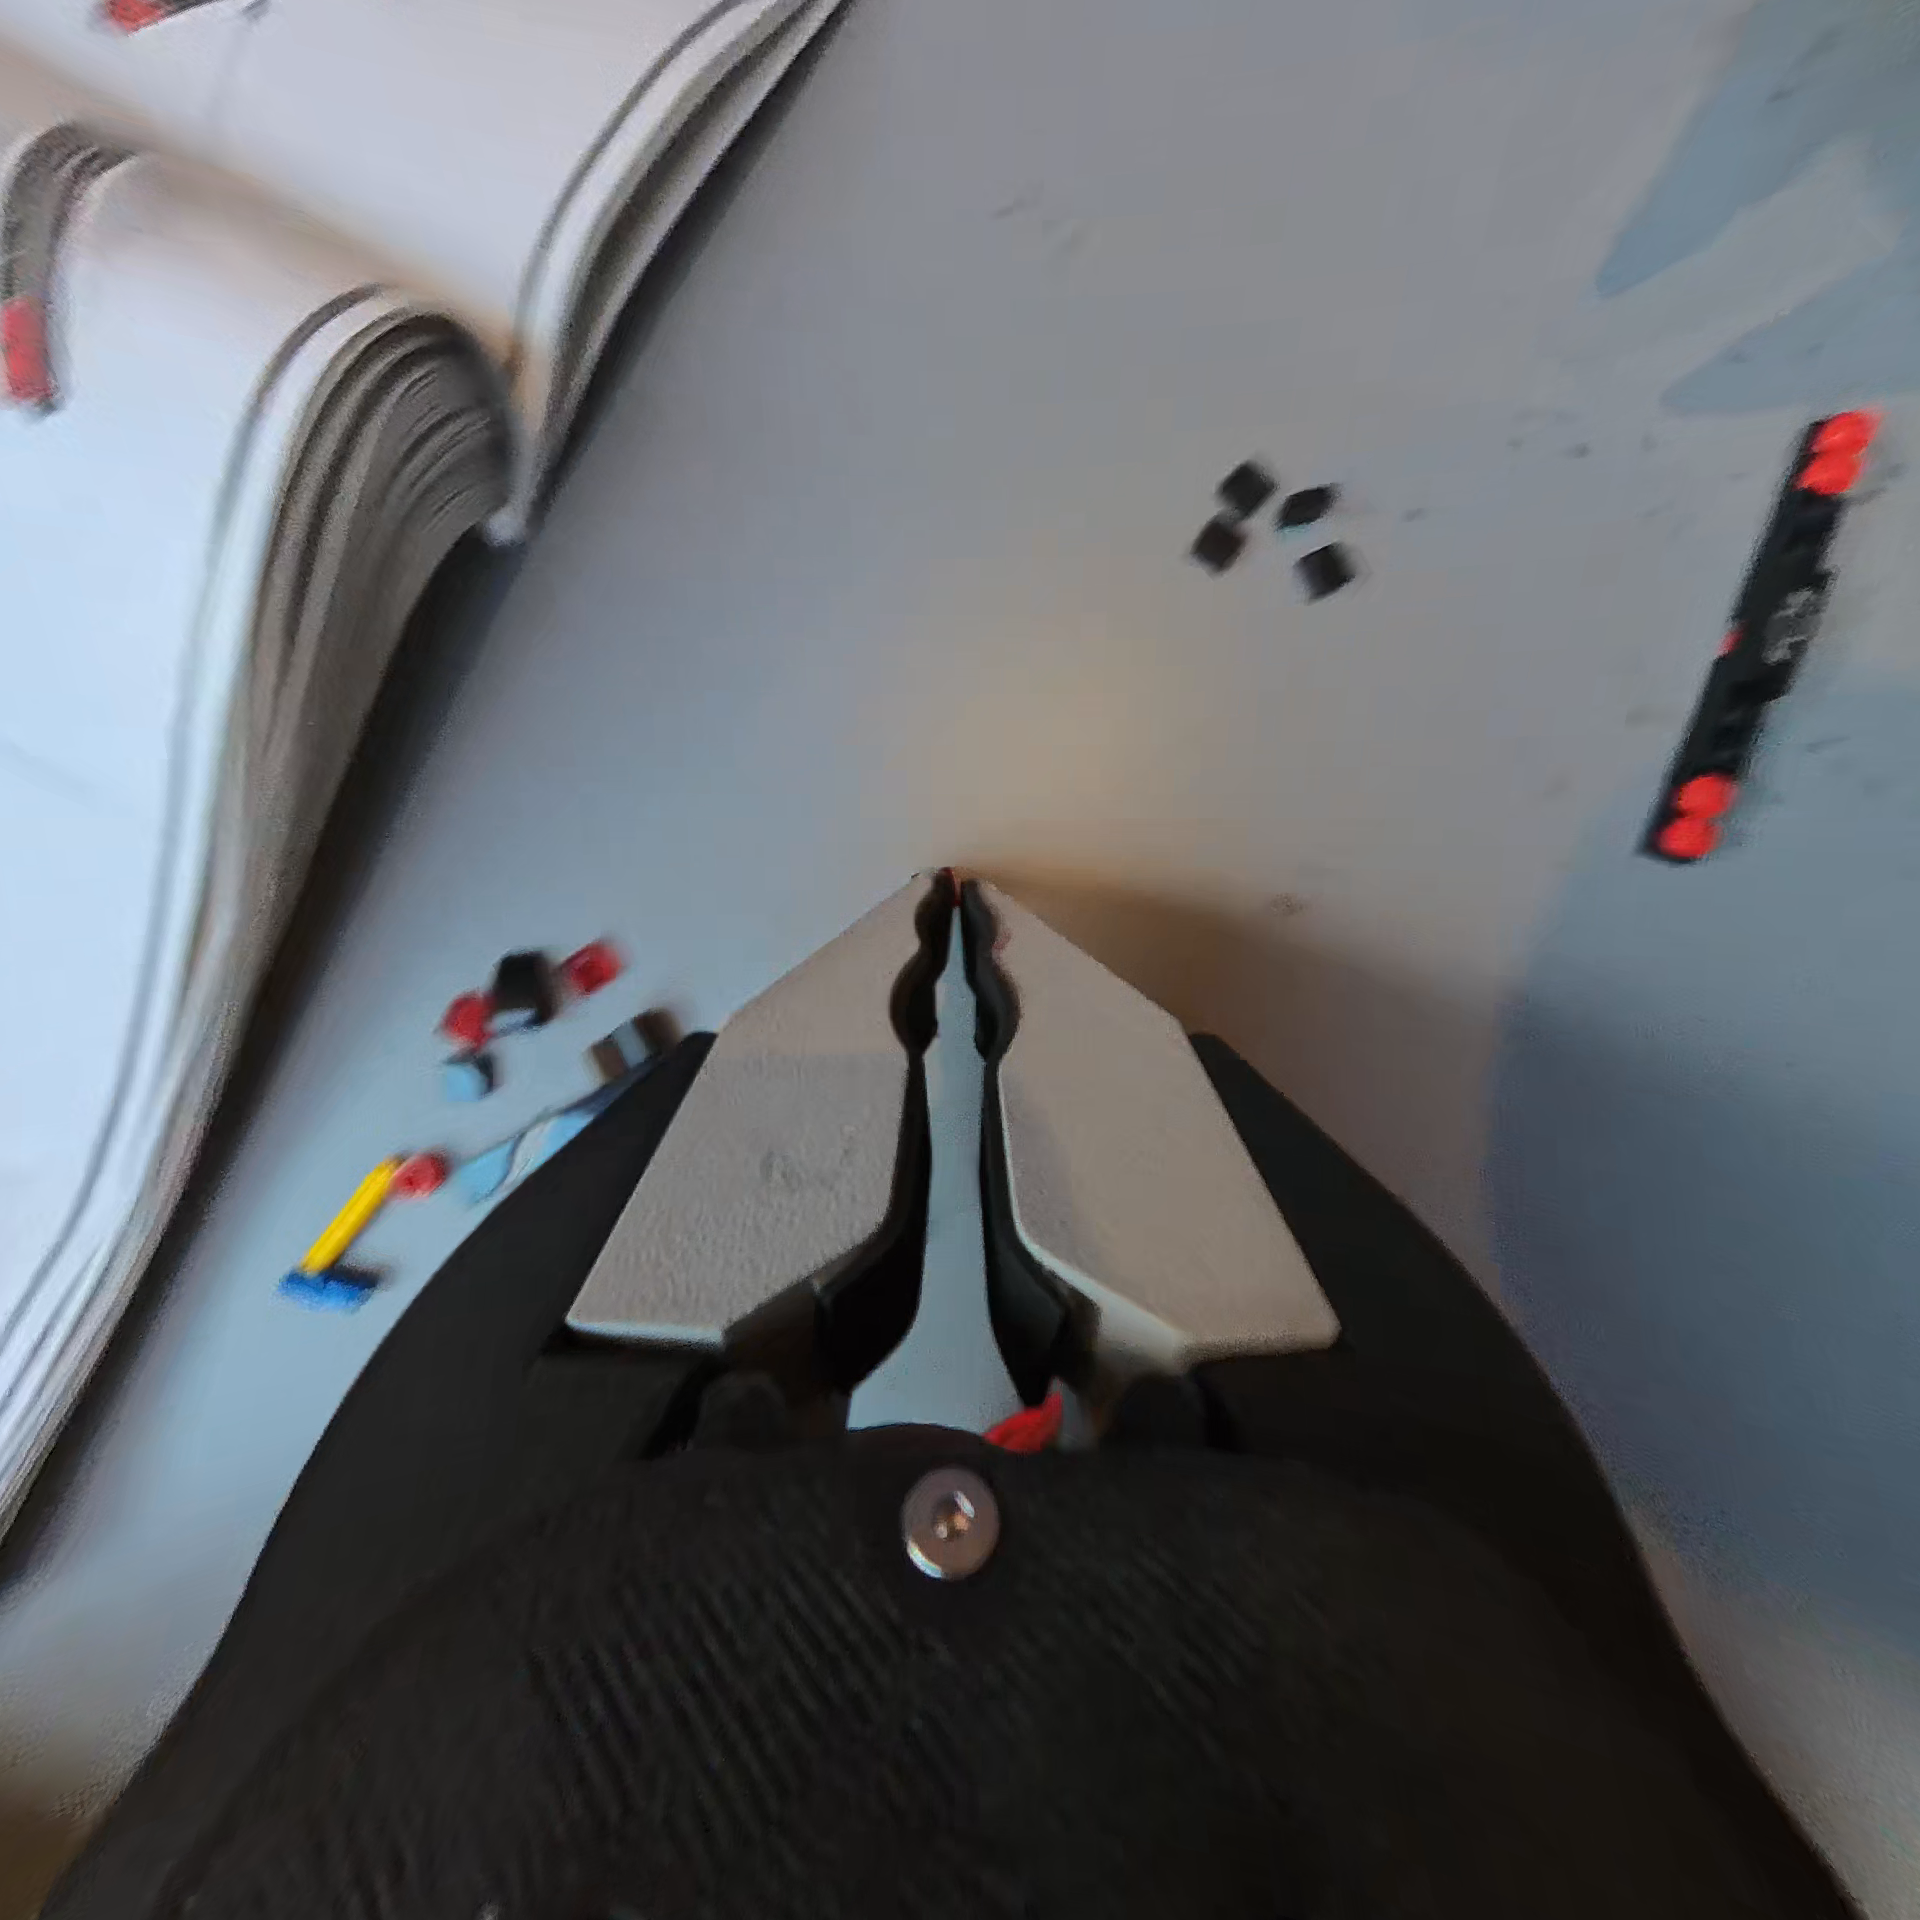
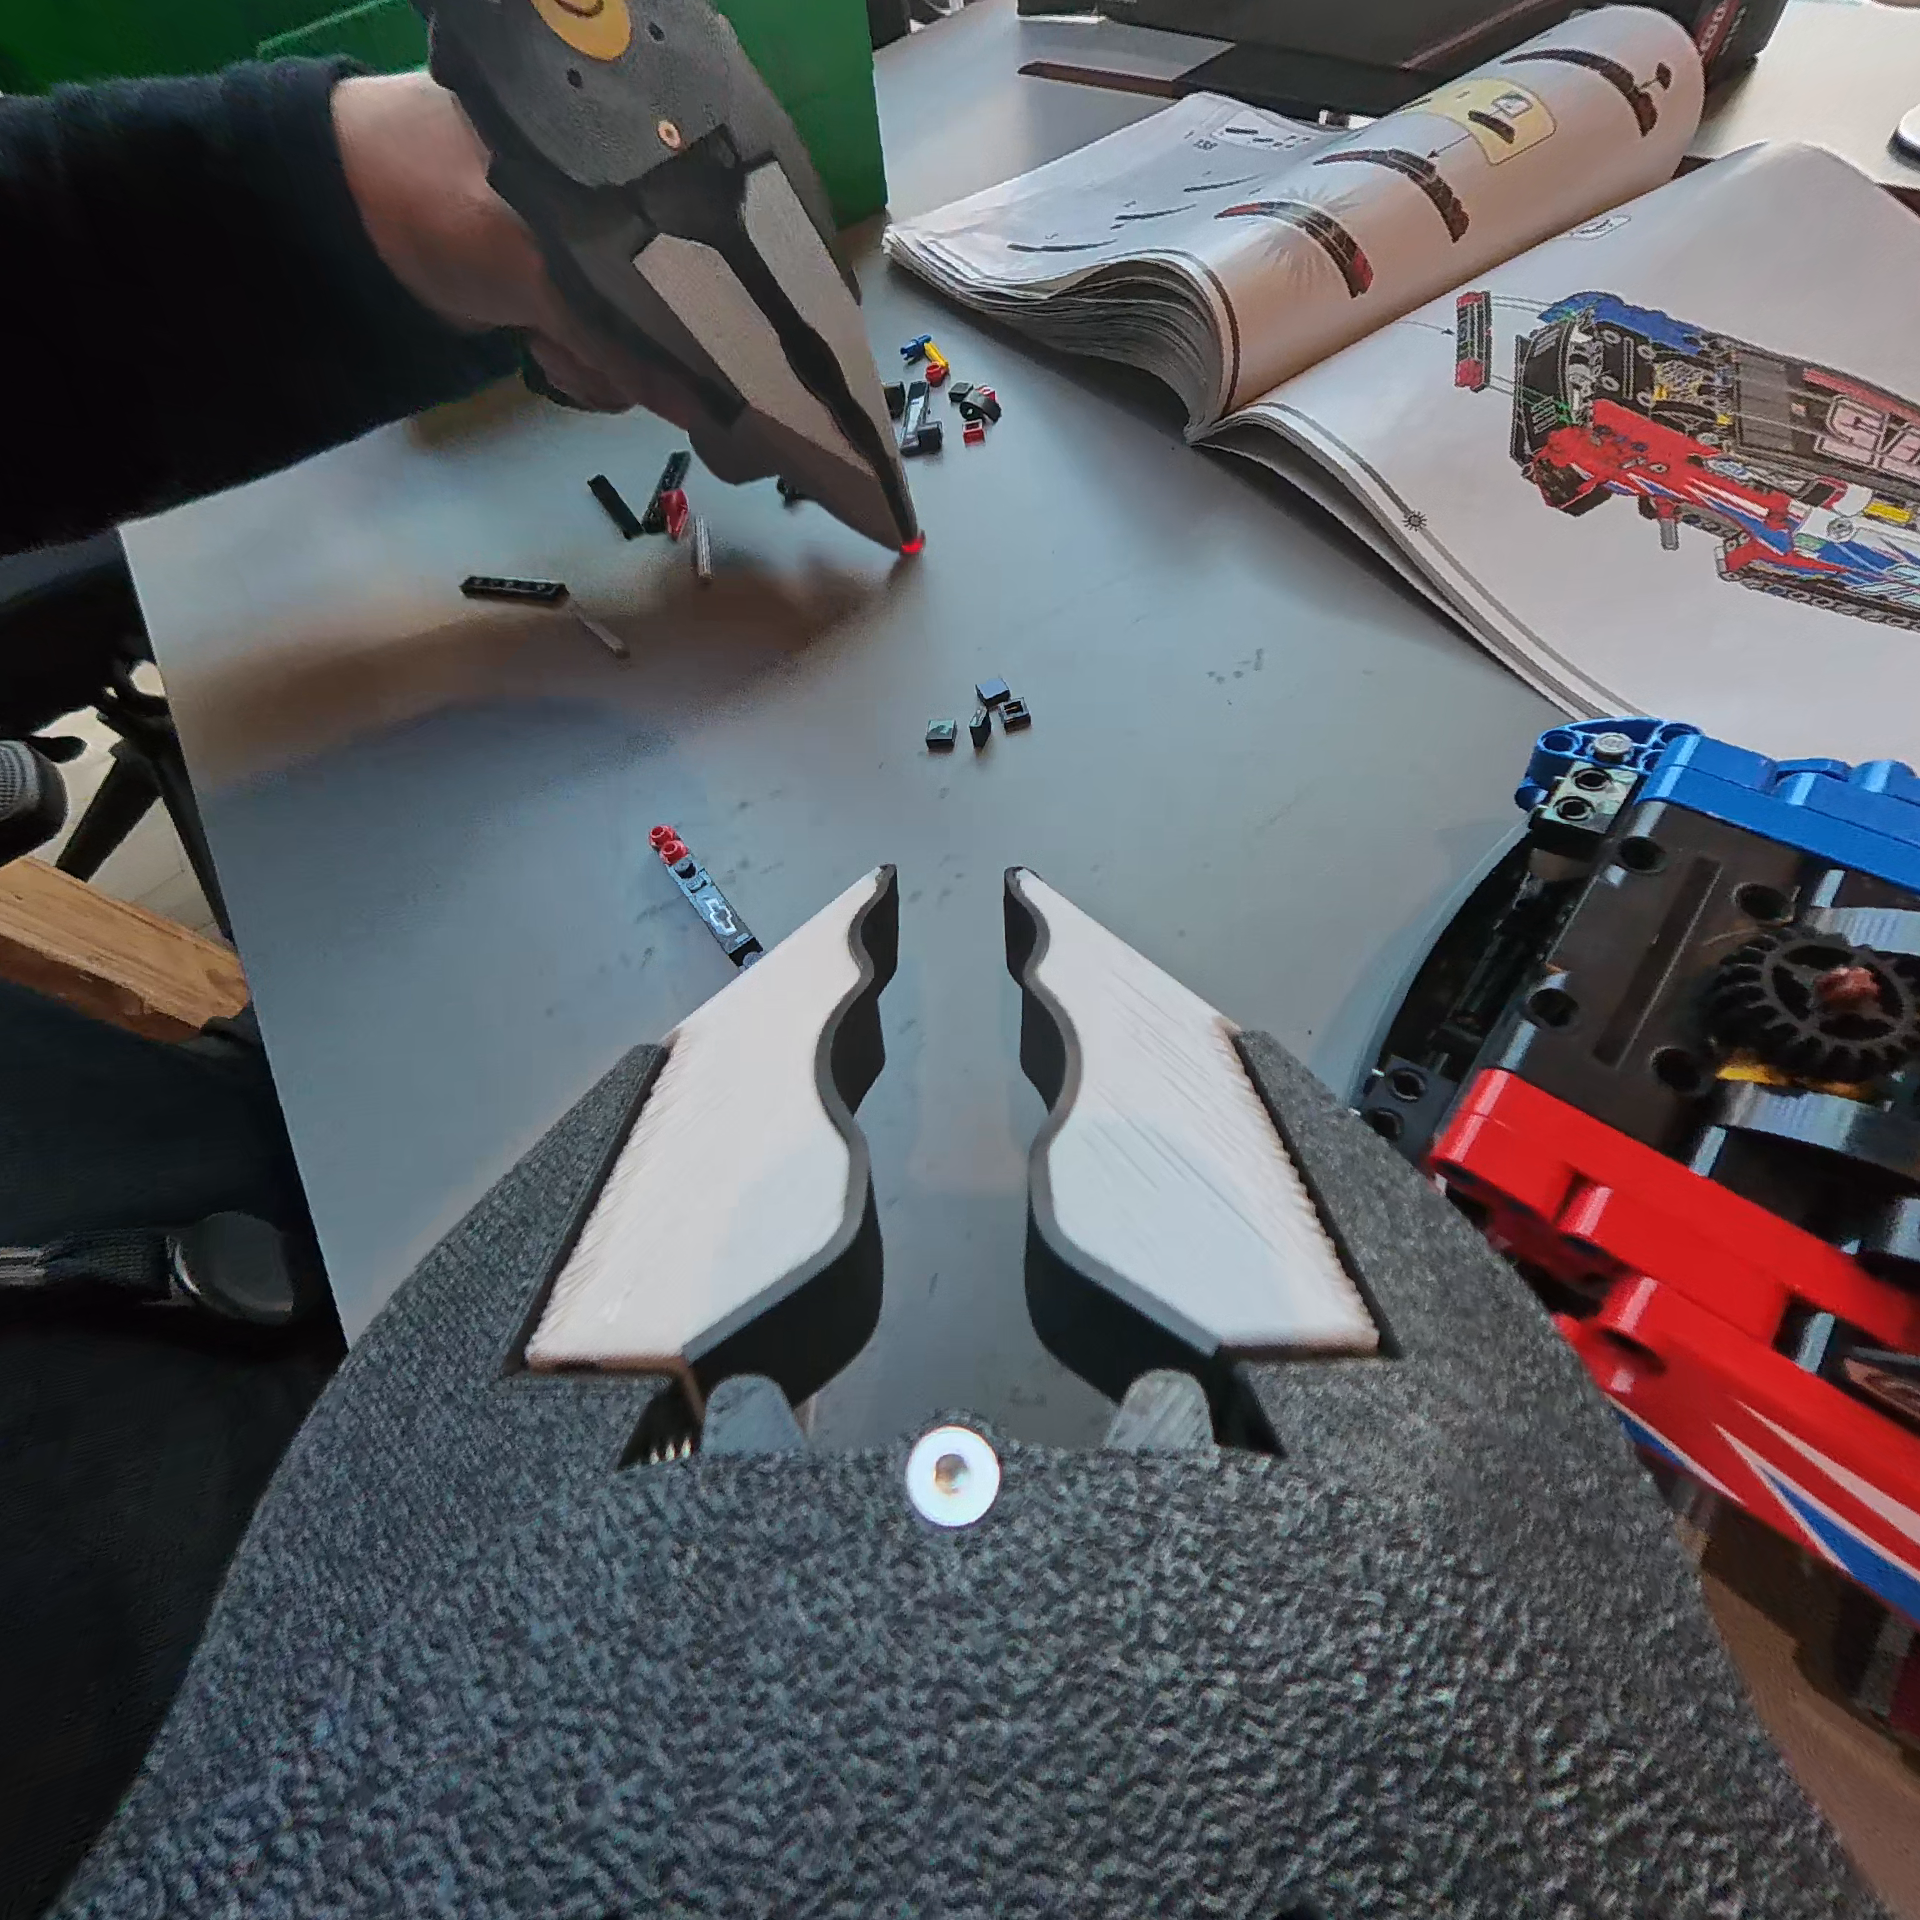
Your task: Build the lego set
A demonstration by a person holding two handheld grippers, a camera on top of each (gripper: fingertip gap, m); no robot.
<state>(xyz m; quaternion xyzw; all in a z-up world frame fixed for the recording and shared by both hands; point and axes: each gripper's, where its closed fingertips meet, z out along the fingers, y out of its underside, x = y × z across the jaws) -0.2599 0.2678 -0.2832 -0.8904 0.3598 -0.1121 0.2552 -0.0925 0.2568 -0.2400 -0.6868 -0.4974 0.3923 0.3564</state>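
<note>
My left gripper (image 1: 954,891) is shut on a tiny red piece (image 1: 947,881) at its tips, just above the grey table. It also shows in the right wrist view (image 2: 906,535), with the red piece (image 2: 911,544) at its tip. My right gripper (image 2: 948,883) is open and empty, low over the table. A black beam with red pins (image 1: 1756,636) lies at the right; in the right wrist view this beam (image 2: 710,904) lies just left of my right gripper. Several small black pieces (image 1: 1273,528) (image 2: 982,717) lie in the middle.
An open instruction book (image 2: 1455,343) (image 1: 343,436) lies at the back. A part-built red, blue and black car (image 2: 1704,1091) stands at the right. Loose red, black, yellow and blue parts (image 1: 488,1081) (image 2: 935,400) lie scattered. A person's hand (image 2: 436,208) holds the left gripper. The gap from one gripper's tips to the other's is roughly 20 centimeters.
</note>
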